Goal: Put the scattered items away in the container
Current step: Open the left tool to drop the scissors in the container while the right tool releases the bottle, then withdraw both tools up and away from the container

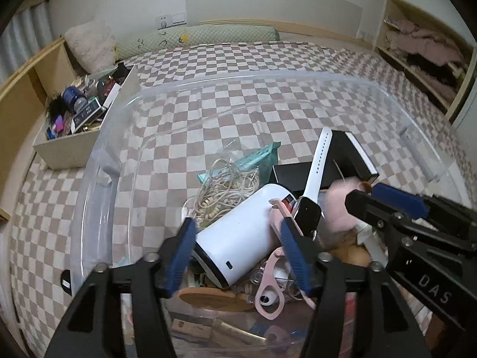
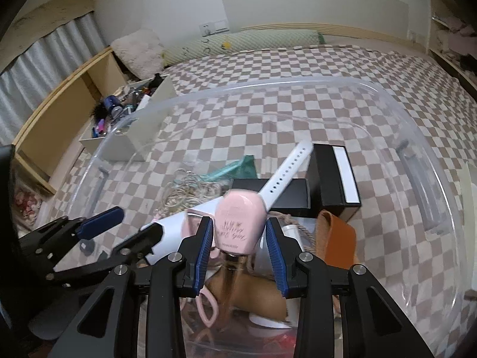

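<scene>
A clear plastic tub [image 1: 125,110] [image 2: 417,113] stands on the checkered bed and holds several items. My left gripper [image 1: 238,247] is open over a white cylindrical device [image 1: 241,235], not holding it. My right gripper [image 2: 240,247] is open; a blurred pink bottle with a gold neck [image 2: 238,220] sits between its blue pads, apart from both. In the left wrist view the right gripper [image 1: 375,197] comes in from the right, next to the pink bottle [image 1: 340,208]. A white-strap smartwatch [image 1: 316,167] [image 2: 283,176] lies across black boxes [image 1: 351,155] [image 2: 334,179].
The tub also holds a coil of cord [image 1: 220,185], a teal packet [image 1: 256,158], pink scissors [image 1: 271,286], a wooden disc [image 1: 214,298] and a brown leather piece [image 2: 337,238]. A white tray of small clutter [image 1: 77,113] [image 2: 125,125] sits on the bed beside the tub. Wooden shelving [image 1: 26,89] runs along the left.
</scene>
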A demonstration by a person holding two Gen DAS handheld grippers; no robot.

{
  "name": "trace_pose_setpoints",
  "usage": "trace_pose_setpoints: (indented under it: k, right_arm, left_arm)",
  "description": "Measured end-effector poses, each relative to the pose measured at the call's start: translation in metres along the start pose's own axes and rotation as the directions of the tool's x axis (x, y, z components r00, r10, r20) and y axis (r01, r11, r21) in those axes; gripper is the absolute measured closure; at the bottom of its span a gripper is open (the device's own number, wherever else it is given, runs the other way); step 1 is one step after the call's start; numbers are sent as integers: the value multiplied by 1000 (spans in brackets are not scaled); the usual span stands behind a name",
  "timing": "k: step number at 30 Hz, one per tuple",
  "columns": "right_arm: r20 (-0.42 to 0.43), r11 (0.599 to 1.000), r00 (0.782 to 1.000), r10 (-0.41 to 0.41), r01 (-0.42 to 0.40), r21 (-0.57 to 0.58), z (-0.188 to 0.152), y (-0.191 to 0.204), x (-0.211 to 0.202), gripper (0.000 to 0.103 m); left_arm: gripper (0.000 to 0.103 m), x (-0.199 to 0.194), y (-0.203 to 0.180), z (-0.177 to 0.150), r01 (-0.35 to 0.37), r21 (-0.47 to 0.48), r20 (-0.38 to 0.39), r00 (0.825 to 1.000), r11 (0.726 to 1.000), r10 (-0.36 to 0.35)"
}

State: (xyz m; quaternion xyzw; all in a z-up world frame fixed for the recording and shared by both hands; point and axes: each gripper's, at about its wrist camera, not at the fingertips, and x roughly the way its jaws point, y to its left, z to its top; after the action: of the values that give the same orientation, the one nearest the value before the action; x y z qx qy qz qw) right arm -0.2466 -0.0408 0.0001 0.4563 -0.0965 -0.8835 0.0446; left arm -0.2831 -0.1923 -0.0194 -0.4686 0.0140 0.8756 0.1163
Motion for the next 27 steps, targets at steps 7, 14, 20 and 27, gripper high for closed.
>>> trace_pose_setpoints:
  k: [7, 14, 20, 27]
  right_arm:
    - [-3, 1000, 1000, -14, 14, -10, -2, -1, -4, 66]
    - [-2, 999, 1000, -19, 19, -27, -4, 0, -10, 66]
    - [-7, 996, 999, -54, 54, -72, -8, 1, -18, 66]
    - [71, 990, 989, -128, 132, -52, -11, -10, -37, 12]
  left_arm:
    - [37, -6, 2, -1, 10, -31, 6, 1000, 999, -10]
    - [36, -13, 4, -2, 5, -35, 16, 1000, 999, -4]
    - [20, -27, 6, -3, -6, -47, 51, 999, 999, 9]
    - [0, -44, 22, -6, 4, -114, 104, 995, 993, 8]
